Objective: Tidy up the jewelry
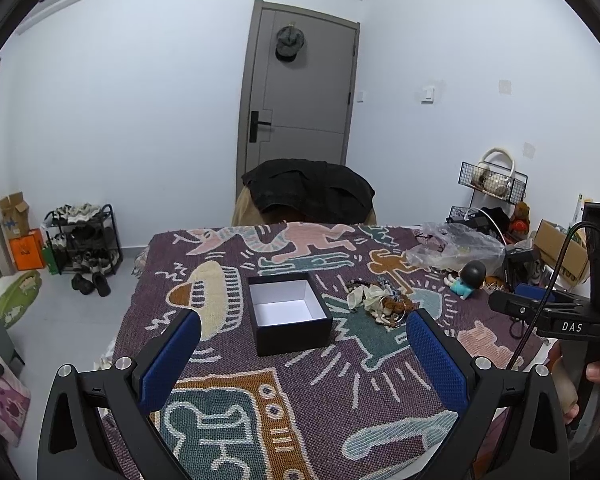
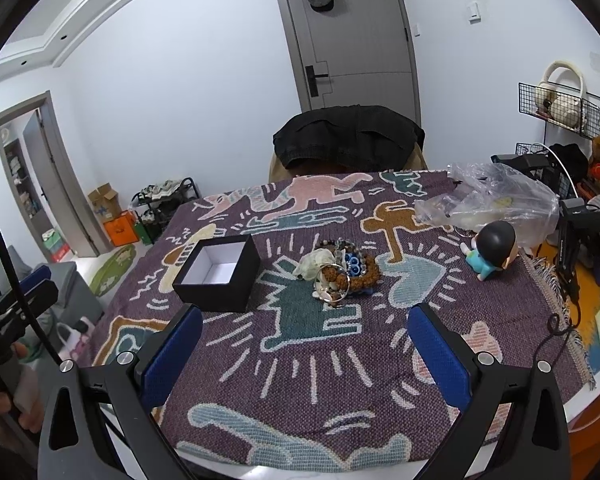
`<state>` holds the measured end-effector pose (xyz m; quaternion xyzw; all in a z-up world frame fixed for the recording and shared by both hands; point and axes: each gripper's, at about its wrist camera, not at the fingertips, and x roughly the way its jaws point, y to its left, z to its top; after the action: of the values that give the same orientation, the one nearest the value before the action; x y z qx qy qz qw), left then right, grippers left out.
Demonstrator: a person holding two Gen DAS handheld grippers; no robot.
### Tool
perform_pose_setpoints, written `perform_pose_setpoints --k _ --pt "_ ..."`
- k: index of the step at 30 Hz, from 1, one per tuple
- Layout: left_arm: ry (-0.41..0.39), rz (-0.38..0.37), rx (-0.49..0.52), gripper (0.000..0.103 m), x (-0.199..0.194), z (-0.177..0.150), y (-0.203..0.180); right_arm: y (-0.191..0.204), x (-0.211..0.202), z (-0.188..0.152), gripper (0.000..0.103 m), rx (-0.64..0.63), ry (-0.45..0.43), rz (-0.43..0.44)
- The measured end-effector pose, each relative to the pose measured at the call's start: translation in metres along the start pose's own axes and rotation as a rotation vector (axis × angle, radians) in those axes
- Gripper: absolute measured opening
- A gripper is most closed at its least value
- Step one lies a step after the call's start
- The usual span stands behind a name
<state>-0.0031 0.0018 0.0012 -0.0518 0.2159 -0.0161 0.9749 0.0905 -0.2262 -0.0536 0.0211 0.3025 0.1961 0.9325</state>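
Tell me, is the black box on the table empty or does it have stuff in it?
Empty. The black box has no lid on, and only its bare white inside shows.

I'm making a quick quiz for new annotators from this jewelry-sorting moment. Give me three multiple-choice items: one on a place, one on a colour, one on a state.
1. Where does the jewelry pile lie relative to the black box?
A. inside it
B. on the blanket to its right
C. under the plastic bag

2. What colour is the inside of the box?
A. white
B. red
C. black

3. How do the left gripper and right gripper stand?
A. both shut on beads
B. one open, one shut
C. both open and empty

Answers:
1 B, the pile rests on the patterned blanket beside the box, apart from it.
2 A, its floor and inner walls show white.
3 C, each pair of blue pads is spread wide with nothing between.
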Motion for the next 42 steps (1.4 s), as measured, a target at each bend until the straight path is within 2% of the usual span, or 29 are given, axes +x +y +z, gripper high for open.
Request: perform_pose_setpoints --k 42 --pt "-0.001 -0.001 0.003 0.103 0.0005 0.0001 -0.0007 -0.0040 -0.0060 0.0023 0.103 0.007 -0.025 -0.017"
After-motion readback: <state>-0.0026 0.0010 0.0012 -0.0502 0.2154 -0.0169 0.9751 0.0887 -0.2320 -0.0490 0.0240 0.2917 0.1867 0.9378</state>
